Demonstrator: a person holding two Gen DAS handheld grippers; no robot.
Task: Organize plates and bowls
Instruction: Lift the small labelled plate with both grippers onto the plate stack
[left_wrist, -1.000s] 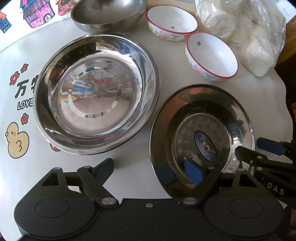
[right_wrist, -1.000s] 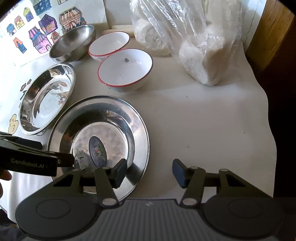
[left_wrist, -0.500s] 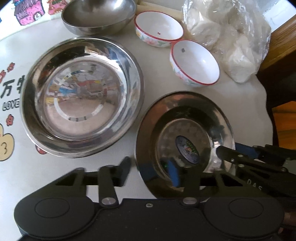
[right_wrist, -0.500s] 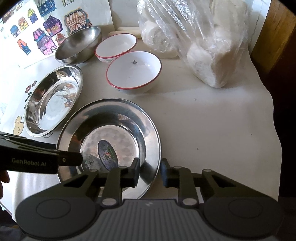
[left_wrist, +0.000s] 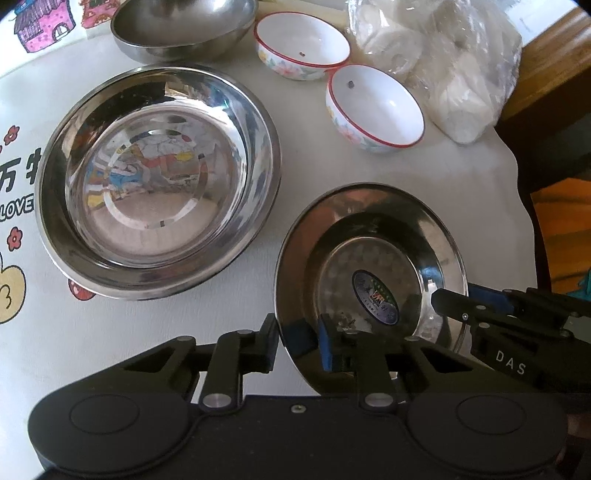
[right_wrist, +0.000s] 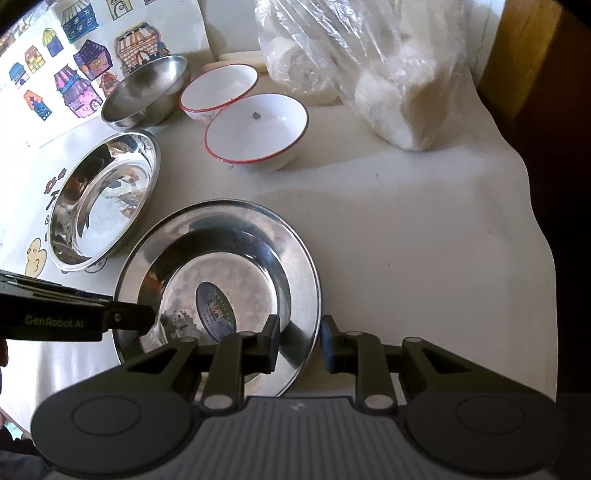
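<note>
A small steel plate (left_wrist: 369, 206) with an oval sticker in its well lies on the white cloth; in the right wrist view it is the plate (right_wrist: 221, 218) at lower centre. My left gripper (left_wrist: 297, 347) straddles its near-left rim, jaws closing, pads touching the rim from both sides. My right gripper (right_wrist: 299, 345) is shut on the near-right rim, and its fingers enter the left wrist view at the right gripper (left_wrist: 454, 302). The left gripper (right_wrist: 129, 317) reaches in from the left in the right wrist view.
A large steel dish (left_wrist: 159, 177) sits left of the plate. Behind stand a steel bowl (left_wrist: 181, 29) and two red-rimmed white bowls (left_wrist: 376, 107), (left_wrist: 301, 44). A plastic bag (left_wrist: 443, 55) of white stuff lies at the back right. The table edge (left_wrist: 517, 206) runs close on the right.
Both grippers' jaws have narrowed from wide apart to gripping the small plate's rim. The plate and the other dishes have stayed in place.
</note>
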